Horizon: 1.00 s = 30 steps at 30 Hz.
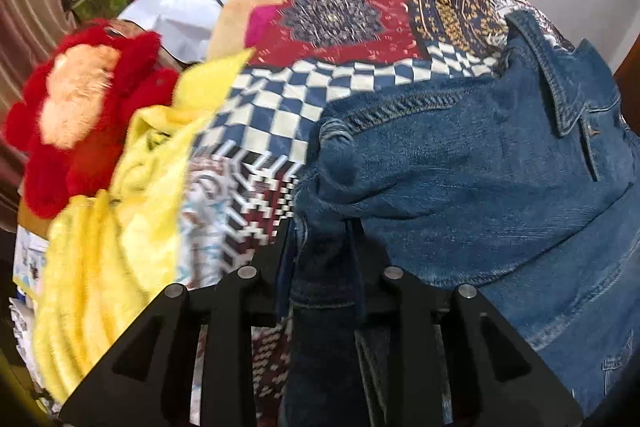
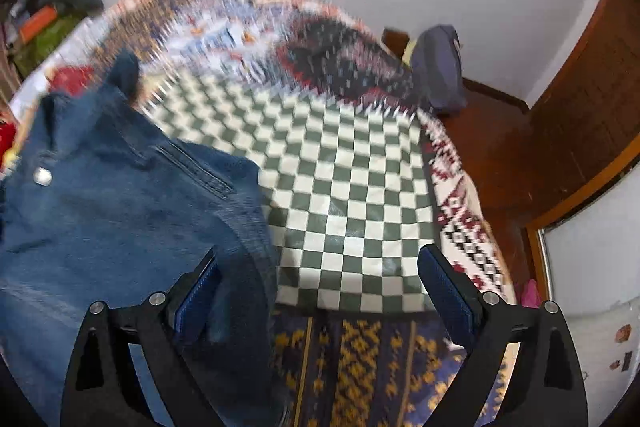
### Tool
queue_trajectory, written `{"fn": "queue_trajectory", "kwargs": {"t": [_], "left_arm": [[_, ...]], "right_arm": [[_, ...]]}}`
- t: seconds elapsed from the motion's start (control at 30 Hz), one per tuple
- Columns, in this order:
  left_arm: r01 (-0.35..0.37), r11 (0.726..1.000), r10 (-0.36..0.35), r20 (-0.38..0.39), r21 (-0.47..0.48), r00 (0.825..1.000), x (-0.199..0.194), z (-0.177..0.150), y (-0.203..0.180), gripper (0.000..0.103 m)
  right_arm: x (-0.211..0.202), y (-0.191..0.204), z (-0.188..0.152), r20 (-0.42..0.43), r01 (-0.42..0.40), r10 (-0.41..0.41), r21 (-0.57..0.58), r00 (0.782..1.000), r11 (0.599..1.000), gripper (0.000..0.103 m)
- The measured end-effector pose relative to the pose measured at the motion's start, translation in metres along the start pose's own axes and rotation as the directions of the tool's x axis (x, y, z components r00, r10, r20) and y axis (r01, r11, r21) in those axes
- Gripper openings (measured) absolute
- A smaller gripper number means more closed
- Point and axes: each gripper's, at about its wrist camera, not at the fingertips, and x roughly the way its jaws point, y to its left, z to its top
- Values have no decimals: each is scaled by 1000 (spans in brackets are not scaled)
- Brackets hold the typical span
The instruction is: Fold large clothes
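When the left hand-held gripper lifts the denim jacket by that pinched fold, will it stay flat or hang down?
The denim jacket will probably sag: it already bunches into creases where the left hand-held gripper pinches it. It looks thick, with heavy seams, so likely weighty. The right hand-held gripper is open and holds nothing.

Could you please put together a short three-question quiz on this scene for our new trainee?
1. True or false: the left gripper is shut on the denim jacket.
2. Which state fits the right gripper? A) open, B) shut on fabric, C) out of view.
3. Fill in: the jacket lies on a patchwork ___.

Key: 1 true; 2 A, its fingers stand wide apart, with denim draped over one finger; 3 bedspread.
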Motion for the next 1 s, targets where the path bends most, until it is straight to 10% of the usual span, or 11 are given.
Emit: {"fn": "queue_trajectory", "kwargs": {"t": [0.4, 0.8, 1.0], "left_arm": [[-17, 992, -7, 185, 128, 983, -129, -13, -12, 28], [86, 980, -129, 244, 181, 961, -219, -107, -24, 92], [89, 987, -115, 199, 135, 973, -214, -165, -7, 92]], "right_arm": [[-163, 21, -10, 208, -147, 158, -69, 965, 987, 94], [-234, 51, -125, 168, -201, 225, -150, 960, 968, 94], [-215, 43, -193, 51, -176, 182, -101, 982, 979, 94]]}}
